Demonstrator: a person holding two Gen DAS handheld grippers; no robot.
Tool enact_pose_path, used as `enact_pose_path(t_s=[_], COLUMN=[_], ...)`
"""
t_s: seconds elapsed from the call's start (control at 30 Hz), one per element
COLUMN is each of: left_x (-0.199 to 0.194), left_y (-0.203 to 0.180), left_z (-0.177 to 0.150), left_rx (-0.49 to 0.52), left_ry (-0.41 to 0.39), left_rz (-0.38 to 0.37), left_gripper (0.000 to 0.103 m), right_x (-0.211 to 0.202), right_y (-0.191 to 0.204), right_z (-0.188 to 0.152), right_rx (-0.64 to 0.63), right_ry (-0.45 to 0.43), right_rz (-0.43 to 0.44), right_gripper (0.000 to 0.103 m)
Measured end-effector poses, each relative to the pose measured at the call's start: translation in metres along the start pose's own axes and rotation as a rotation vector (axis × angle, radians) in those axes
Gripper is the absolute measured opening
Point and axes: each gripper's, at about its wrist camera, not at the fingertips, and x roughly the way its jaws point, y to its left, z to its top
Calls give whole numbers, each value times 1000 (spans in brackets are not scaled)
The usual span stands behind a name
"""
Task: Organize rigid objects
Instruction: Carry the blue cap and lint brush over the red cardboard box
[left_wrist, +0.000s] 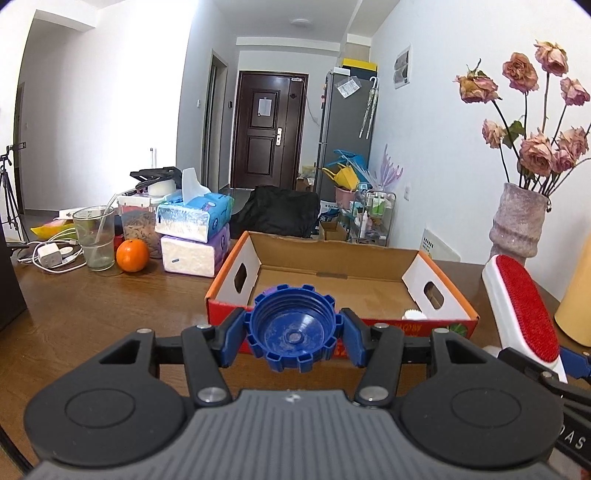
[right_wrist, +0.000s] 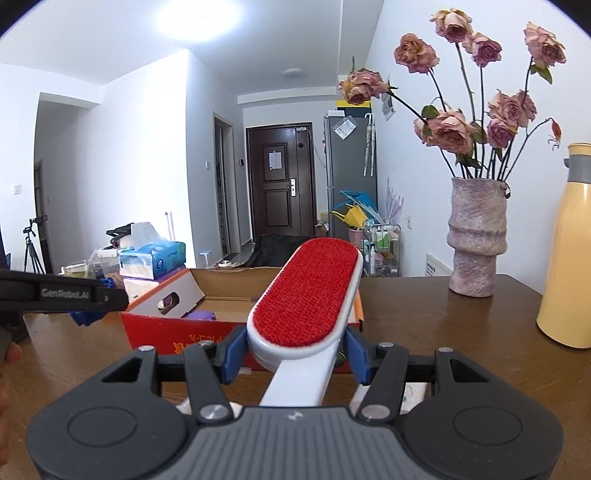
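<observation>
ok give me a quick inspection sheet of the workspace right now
surface: brown wooden table, bare in front.
job's things: open cardboard box mid-table, with a small white item and a purple item inside; blue cap; red lint brush.
clutter: orange, glass, tissue packs, food jar, vase of dried roses, yellow flask.
grippers: left hand-held gripper shut on the blue cap; right hand-held gripper shut on the red lint brush; both short of the box.
cables: white charger and cord at the table's far left.
surroundings: dark door, grey fridge, tripod, black bag on the floor.
</observation>
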Motion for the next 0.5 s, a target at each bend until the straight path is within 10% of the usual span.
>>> enact_pose_path(t_s=[0.5], left_x=[40], left_y=[2], left_z=[25], left_rx=[-47], left_ry=[-16], left_rz=[-2], left_gripper=[56], right_x=[43], right_y=[14], right_z=[23], right_rx=[11], right_ry=[-23], right_rz=[43], right_gripper=[55])
